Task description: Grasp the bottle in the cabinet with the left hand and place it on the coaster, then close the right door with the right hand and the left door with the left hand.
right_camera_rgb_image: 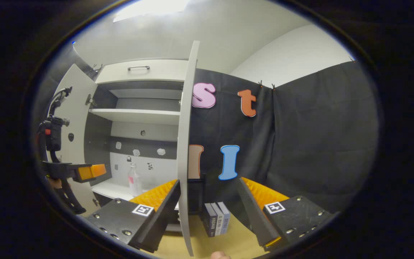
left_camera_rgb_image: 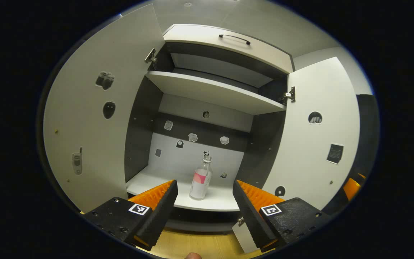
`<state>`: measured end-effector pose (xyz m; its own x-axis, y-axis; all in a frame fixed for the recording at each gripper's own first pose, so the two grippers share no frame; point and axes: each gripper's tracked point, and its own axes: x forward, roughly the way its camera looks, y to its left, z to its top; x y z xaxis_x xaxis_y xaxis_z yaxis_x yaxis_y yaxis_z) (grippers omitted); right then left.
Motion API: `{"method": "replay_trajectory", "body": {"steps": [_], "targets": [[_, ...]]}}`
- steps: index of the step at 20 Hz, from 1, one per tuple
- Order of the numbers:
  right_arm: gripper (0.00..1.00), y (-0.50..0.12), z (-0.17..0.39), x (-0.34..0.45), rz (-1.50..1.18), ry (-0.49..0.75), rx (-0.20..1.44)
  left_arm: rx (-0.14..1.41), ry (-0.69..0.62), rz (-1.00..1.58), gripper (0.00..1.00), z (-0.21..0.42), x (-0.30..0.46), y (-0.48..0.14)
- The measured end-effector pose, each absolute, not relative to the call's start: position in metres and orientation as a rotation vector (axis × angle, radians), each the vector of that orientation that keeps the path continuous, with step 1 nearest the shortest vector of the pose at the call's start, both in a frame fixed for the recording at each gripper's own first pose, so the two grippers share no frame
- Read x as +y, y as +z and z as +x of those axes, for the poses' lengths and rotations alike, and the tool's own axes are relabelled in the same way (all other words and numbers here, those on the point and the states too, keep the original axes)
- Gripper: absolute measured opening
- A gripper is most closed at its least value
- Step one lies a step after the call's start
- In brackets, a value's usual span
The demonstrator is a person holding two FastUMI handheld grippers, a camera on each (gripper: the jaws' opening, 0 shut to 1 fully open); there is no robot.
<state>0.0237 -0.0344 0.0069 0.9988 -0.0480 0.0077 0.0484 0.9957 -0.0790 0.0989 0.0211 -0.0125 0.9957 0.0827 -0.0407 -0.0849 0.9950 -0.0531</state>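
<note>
Centre frame, clear glass bottle with pink label [left_camera_rgb_image: 201, 178] stands on the white cabinet shelf [left_camera_rgb_image: 156, 180]; left gripper [left_camera_rgb_image: 203, 205] and right gripper [right_camera_rgb_image: 208, 212] both gape wide, holding nothing

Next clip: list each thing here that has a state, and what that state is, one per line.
Left door: swung open.
Right door: swung open.
Bottle: upright on the lower shelf, cap on, not held.
Left tongs: open, in front of the bottle, not touching it.
Right tongs: open, holding nothing, near the right door's edge.
Drawer above the cabinet: shut.
Books: standing upright.
</note>
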Motion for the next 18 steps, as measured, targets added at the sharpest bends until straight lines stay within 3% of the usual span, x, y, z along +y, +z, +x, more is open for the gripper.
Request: {"method": "replay_trajectory", "body": {"steps": [10, 15, 18], "targets": [[0.96, -0.001, 0.037, -0.084, -0.153, -0.188, 0.026, 0.099, 0.099, 0.007, 0.97, 0.248, 0.032, -0.051], [1.0, -0.006, 0.038, -0.104, -0.174, -0.24, 0.052, 0.156, 0.139, -0.001, 0.97, 0.298, 0.04, -0.077], [0.96, -0.007, 0.037, -0.113, -0.181, -0.253, 0.061, 0.167, 0.176, 0.008, 0.97, 0.314, 0.048, -0.086]]}}
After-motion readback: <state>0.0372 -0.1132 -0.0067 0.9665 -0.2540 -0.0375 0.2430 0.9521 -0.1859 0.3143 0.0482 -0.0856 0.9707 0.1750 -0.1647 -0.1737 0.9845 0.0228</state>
